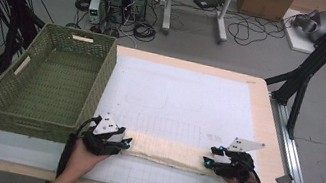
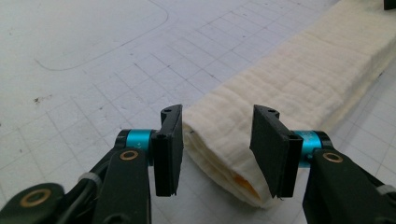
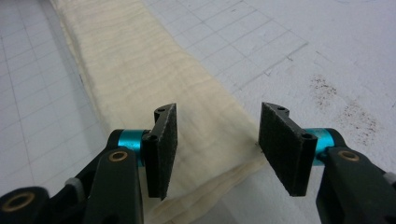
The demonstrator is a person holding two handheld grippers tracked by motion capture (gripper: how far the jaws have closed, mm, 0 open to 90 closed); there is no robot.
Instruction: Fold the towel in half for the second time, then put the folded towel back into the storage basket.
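Soft, even overhead light falls on the white gridded mat [image 1: 184,100], with no hard glare. Faint shadows sit under the long folded cream cloth [image 1: 165,151]. The high view is small and slightly soft; in both gripper views the far mat blurs gently.

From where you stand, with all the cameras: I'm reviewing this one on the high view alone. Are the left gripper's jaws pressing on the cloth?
Observer: No. In the left gripper view the left gripper is open, its pads standing either side of the folded cloth end.
Operator: What does that end look like?
Observer: Several folded layers, with something orange showing between them.
Operator: And the right gripper?
Observer: The right gripper is also open, straddling the cloth's other end.
Operator: Is the mat clean there?
Observer: No, brown specks mark the gridded mat beside that end.
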